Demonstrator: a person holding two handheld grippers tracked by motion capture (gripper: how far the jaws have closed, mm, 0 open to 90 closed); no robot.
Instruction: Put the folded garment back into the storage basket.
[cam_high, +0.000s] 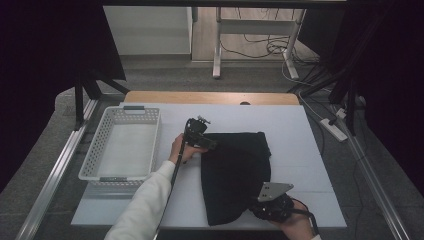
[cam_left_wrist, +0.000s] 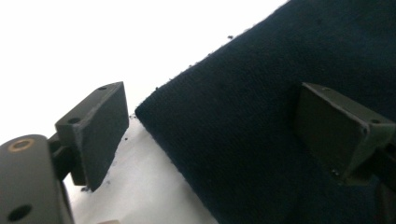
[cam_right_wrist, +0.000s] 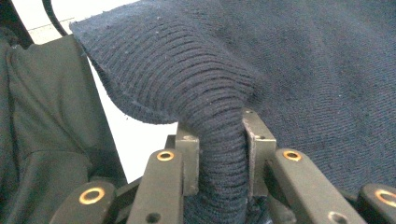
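Observation:
A dark navy knit garment lies flat on the white table top. My left gripper hovers at the garment's upper left corner, jaws wide open. In the left gripper view this gripper has one pad over bare table and the other pad over the cloth, neither pressing on it. My right gripper sits at the near right corner. In the right gripper view it is shut on a bunched fold of the ribbed hem, lifted off the rest of the garment.
A white perforated basket stands on the table's left side. A wooden strip runs along the far edge. Metal rails flank the table, and cables and a power strip lie on the floor at the right.

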